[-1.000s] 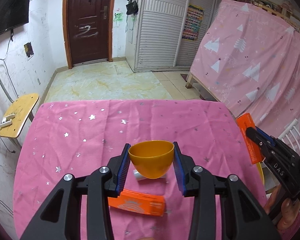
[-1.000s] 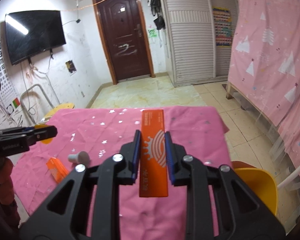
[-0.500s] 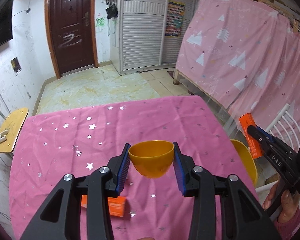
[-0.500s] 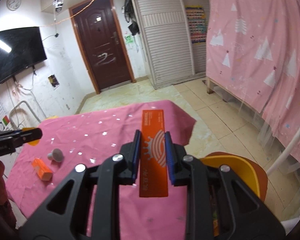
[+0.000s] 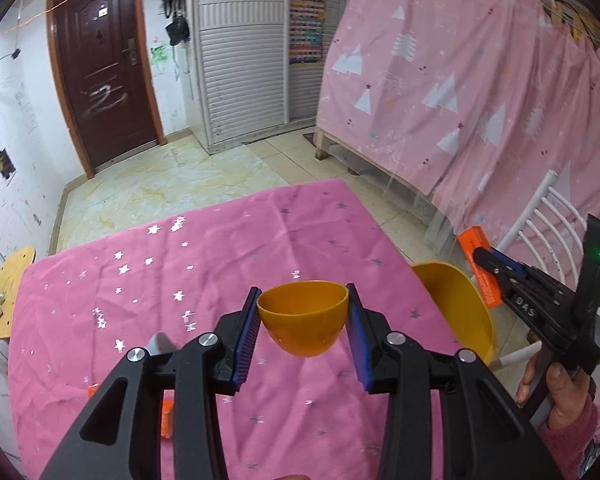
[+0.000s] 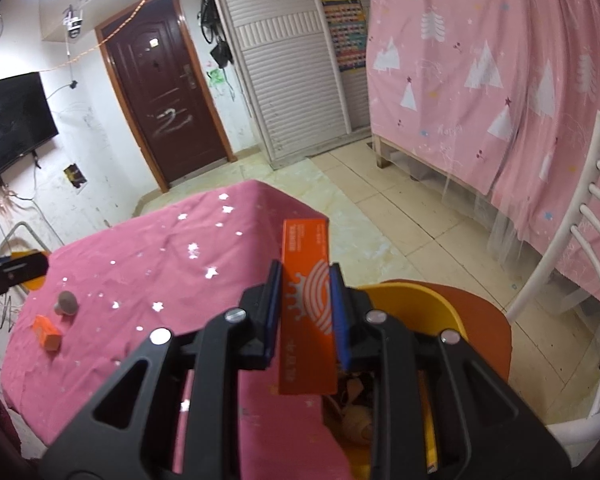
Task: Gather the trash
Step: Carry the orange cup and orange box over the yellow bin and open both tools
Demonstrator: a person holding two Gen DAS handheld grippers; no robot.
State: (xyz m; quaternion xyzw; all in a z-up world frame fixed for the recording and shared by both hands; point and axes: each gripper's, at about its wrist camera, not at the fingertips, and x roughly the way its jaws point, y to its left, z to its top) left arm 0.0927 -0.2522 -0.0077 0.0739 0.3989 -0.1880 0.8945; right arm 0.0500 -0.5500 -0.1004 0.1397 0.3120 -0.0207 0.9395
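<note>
**Trash transfer: both grippers loaded, bin to the right of the table**

Table items: a small orange carton (image 6: 47, 333) and a grey cap-like piece (image 6: 67, 303) lie near the left edge of the pink tablecloth (image 5: 204, 264), well apart from both tools and probably left for a later pass.

Left gripper (image 5: 303, 320): clamped on the orange bowl (image 5: 303, 316), pads on opposite sides of the wall just below the rim. Mouth faces up and away; the bowl hangs above the cloth, clear of it, which suits carrying.

Right gripper (image 6: 306, 308): closed across the narrow faces of the flat orange box (image 6: 309, 304), long axis along the fingers. This grip leaves the box free to drop endwise.

Yellow bin (image 6: 432, 304): stands off the table's right edge, beside the white chair (image 6: 580, 248), with scraps already inside. The box's near end overhangs its opening, so release appears to be the next step.
</note>
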